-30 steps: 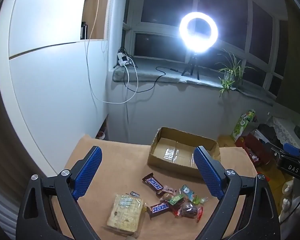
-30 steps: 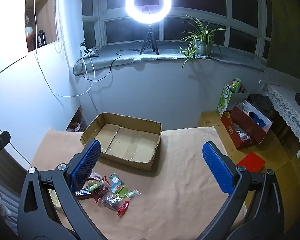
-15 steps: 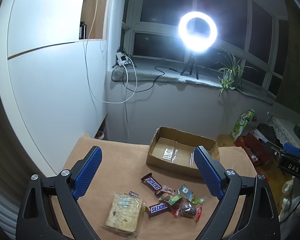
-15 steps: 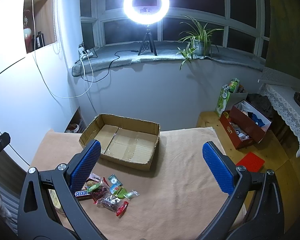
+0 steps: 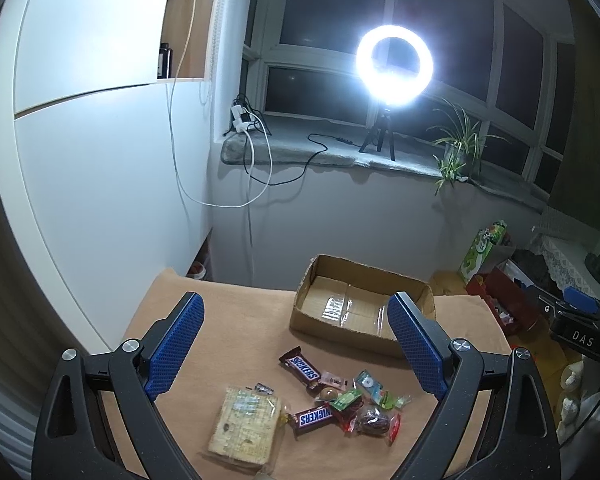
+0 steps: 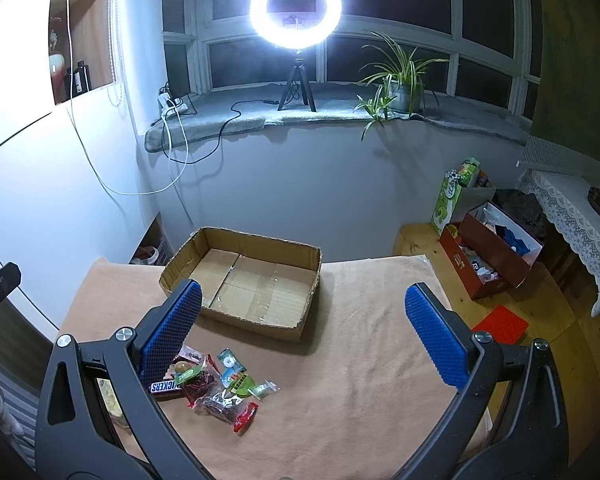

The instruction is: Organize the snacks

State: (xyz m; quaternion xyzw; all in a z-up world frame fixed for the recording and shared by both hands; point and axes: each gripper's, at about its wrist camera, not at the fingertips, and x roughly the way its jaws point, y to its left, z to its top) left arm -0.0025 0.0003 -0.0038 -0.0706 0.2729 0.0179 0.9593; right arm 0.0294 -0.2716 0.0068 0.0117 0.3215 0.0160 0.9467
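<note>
Snacks [image 5: 324,404] pile sits low between the wide-apart left gripper [image 5: 296,344]; only that view shows the cracker pack [image 5: 246,426] fully. Right gripper [image 6: 300,332] also gapes, snacks by its left jaw.

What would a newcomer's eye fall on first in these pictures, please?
The glaring ring light on the windowsill dominates. Below it, an empty cardboard box sits at the table's far side, with a snack pile nearer, under the open left gripper.
</note>
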